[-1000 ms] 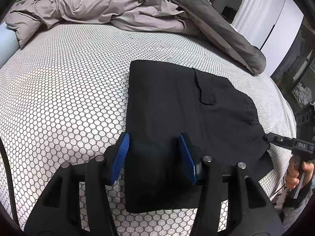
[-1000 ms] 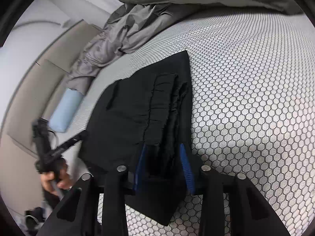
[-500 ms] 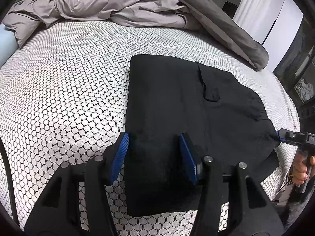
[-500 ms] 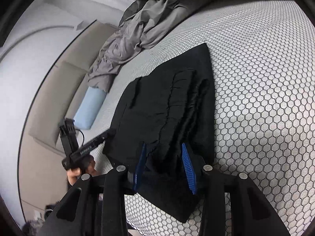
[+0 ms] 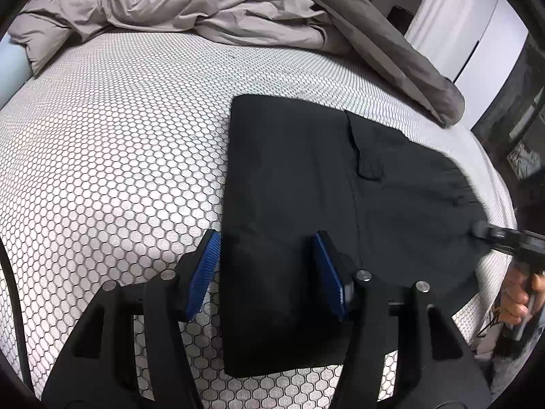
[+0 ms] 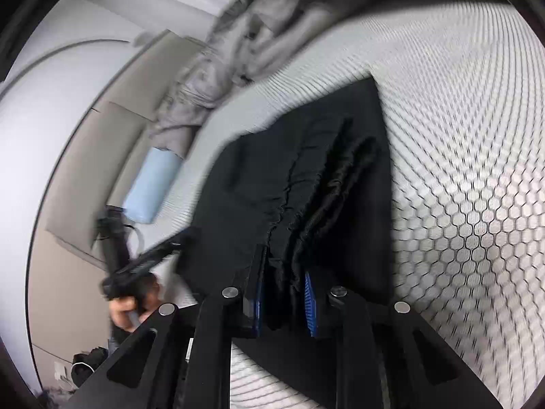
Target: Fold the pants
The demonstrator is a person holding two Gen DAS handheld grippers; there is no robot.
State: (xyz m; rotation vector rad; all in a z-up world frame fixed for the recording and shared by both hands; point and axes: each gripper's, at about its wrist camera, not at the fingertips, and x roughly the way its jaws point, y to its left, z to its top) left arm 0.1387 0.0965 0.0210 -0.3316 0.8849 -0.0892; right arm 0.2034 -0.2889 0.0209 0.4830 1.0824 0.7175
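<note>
We see the black pants (image 5: 306, 184) lying folded on the bed (image 5: 119, 156), on its honeycomb-patterned cover, with a rumpled grey duvet (image 5: 211, 3) beyond them. Our left gripper (image 5: 267, 271) hangs over the near edge of the pants, its jaws released and apart, the blue pads pressing on nothing. Our right gripper (image 6: 284, 301) is at the gathered waistband, its jaws closing, with bunched black cloth between them and the pads already pinching it.
</note>
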